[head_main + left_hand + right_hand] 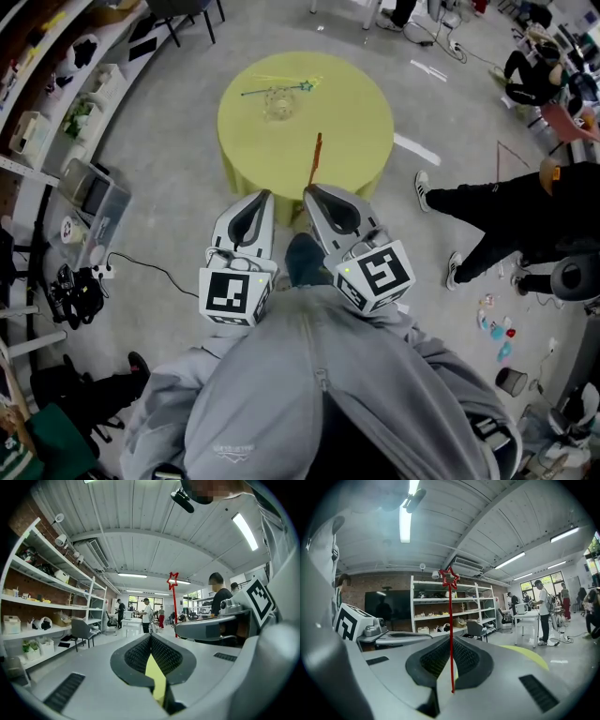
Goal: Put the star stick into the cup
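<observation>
My right gripper (315, 193) is shut on the lower end of a thin red star stick (316, 157), which stands upright with its star (450, 577) on top. The same red star stick (174, 603) rises beside my right gripper (211, 627) in the left gripper view. A clear glass cup (278, 103) stands far ahead on the round yellow table (347, 131). Two more star sticks (281, 87) lie flat just behind it. My left gripper (262, 197) is shut and holds nothing. Both grippers hang short of the table's near edge, close to my body.
Shelving (37, 103) and a storage box (94, 192) line the left side, with cables (141, 262) on the floor. A person in black (511, 211) sits at the right of the table, and another person (534, 80) is farther back. Small items (497, 328) lie on the floor at right.
</observation>
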`<state>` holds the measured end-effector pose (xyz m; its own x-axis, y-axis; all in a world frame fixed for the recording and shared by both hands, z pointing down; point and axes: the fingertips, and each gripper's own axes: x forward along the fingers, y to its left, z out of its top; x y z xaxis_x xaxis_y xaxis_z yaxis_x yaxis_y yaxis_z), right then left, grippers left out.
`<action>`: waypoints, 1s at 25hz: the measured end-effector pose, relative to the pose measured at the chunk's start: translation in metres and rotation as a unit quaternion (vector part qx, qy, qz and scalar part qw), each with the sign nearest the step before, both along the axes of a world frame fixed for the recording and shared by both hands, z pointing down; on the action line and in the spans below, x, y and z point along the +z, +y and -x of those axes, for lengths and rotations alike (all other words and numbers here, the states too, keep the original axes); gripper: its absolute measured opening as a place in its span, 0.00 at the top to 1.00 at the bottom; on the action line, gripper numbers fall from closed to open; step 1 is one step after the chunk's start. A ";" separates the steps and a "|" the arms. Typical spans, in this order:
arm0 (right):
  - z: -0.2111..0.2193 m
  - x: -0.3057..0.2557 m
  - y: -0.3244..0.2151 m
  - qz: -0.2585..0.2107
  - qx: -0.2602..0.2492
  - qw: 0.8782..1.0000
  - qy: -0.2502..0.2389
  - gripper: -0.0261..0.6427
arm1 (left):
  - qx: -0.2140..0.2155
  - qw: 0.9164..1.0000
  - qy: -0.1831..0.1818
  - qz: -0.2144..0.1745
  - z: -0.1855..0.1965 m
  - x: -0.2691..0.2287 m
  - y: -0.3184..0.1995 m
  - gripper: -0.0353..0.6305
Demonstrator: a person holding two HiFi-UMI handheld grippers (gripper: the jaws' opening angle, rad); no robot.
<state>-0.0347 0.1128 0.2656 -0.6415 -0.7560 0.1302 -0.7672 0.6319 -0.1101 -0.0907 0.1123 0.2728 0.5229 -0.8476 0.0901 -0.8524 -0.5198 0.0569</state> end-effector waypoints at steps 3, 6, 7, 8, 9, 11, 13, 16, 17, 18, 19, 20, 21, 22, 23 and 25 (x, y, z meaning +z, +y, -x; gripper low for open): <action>0.003 0.007 -0.038 0.006 -0.005 1.000 0.001 0.91 | -0.005 1.000 0.001 0.008 0.002 0.007 -0.036 0.92; 0.003 0.014 -0.077 0.013 -0.013 1.000 0.002 0.91 | -0.009 1.000 0.003 0.012 0.000 0.014 -0.073 0.92; 0.002 0.016 -0.090 0.016 -0.017 1.000 0.003 0.91 | -0.011 1.000 0.006 0.015 -0.001 0.015 -0.085 0.92; 0.002 0.018 -0.104 0.019 -0.021 1.000 0.004 0.91 | -0.013 1.000 0.009 0.019 -0.002 0.017 -0.098 0.92; 0.003 0.020 -0.118 0.022 -0.025 0.999 0.005 0.91 | -0.015 1.000 0.010 0.022 -0.002 0.019 -0.111 0.92; 0.006 0.023 -0.146 0.028 -0.033 0.999 0.007 0.91 | -0.019 0.999 0.015 0.028 0.000 0.021 -0.137 0.92; 0.008 0.026 -0.173 0.033 -0.035 0.999 0.005 0.91 | -0.022 0.999 0.015 0.034 0.002 0.024 -0.163 0.92; 0.007 0.032 -0.210 0.038 -0.041 0.998 0.004 0.91 | -0.035 0.998 0.001 0.050 0.006 0.031 -0.202 0.92; 0.005 0.034 -0.220 0.040 -0.043 0.998 0.004 0.91 | -0.038 0.998 -0.001 0.052 0.005 0.033 -0.213 0.92; 0.003 0.035 -0.230 0.042 -0.044 0.998 0.003 0.91 | -0.040 0.998 -0.001 0.053 0.003 0.034 -0.223 0.92; 0.000 0.037 -0.239 0.045 -0.046 0.998 0.003 0.91 | -0.043 0.998 -0.001 0.054 0.001 0.034 -0.232 0.92; -0.003 0.038 -0.248 0.047 -0.048 0.998 0.003 0.91 | -0.045 0.997 0.000 0.057 -0.002 0.035 -0.240 0.92; -0.006 0.039 -0.256 0.049 -0.050 0.998 0.003 0.91 | -0.045 0.997 0.001 0.057 -0.005 0.036 -0.248 0.92; -0.008 0.040 -0.265 0.050 -0.052 0.997 0.003 0.91 | -0.045 0.997 0.004 0.056 -0.009 0.036 -0.256 0.92; -0.011 0.041 -0.274 0.050 -0.054 0.997 0.003 0.91 | -0.044 0.998 0.006 0.054 -0.013 0.037 -0.264 0.92; -0.013 0.041 -0.290 0.051 -0.062 0.997 0.002 0.91 | -0.049 0.997 0.005 0.057 -0.017 0.037 -0.279 0.92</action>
<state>-0.0213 -0.1776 0.3062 -0.7280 -0.6538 0.2063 -0.6849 0.7072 -0.1757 -0.0733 -0.1664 0.3096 0.4394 -0.8794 0.1834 -0.8978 -0.4236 0.1202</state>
